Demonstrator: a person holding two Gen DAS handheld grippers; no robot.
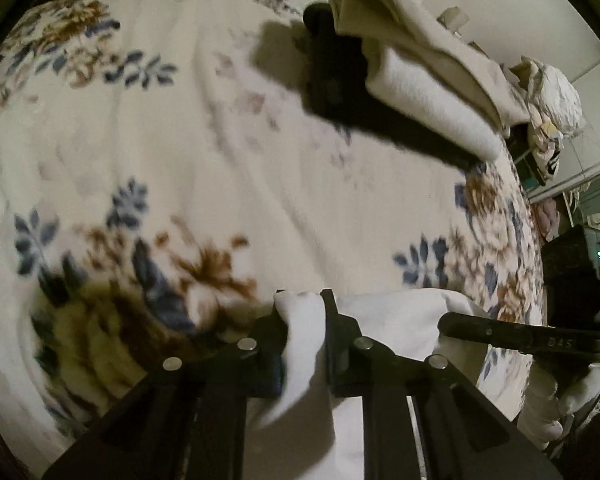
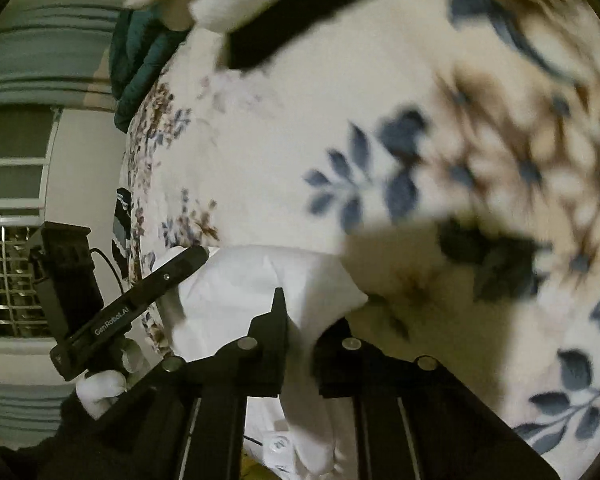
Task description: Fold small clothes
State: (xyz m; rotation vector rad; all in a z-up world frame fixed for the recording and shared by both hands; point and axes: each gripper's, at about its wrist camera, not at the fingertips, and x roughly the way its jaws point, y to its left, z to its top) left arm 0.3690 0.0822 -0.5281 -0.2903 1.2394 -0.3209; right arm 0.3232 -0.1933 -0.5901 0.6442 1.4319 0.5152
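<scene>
White garment [image 1: 384,320], small and soft, hangs stretched between both tongs just above the floral blanket [image 1: 220,152] on the bed, at its near edge. The left tongs [image 1: 302,344] are clenched on one bunched corner of the cloth, which bulges up between the pads and trails down behind them. The right tongs [image 2: 300,344] are likewise clamped on a fold of the same cloth; in the left wrist view one of their fingers [image 1: 500,332] reaches in from the right of the garment. So the garment's long axis appears to run sideways from one grip to the other, with open blanket lying ahead of both. Neither hand is nearer; each holds its own end.

Farther across the blanket from the garment sits a folded beige-and-white cloth [image 1: 416,72] with a dark object [image 1: 340,80] beside it, too blurred to name. Judging by the shared grip, the coming move is laying the cloth flat forward onto the blanket, keeping the two ends level.
</scene>
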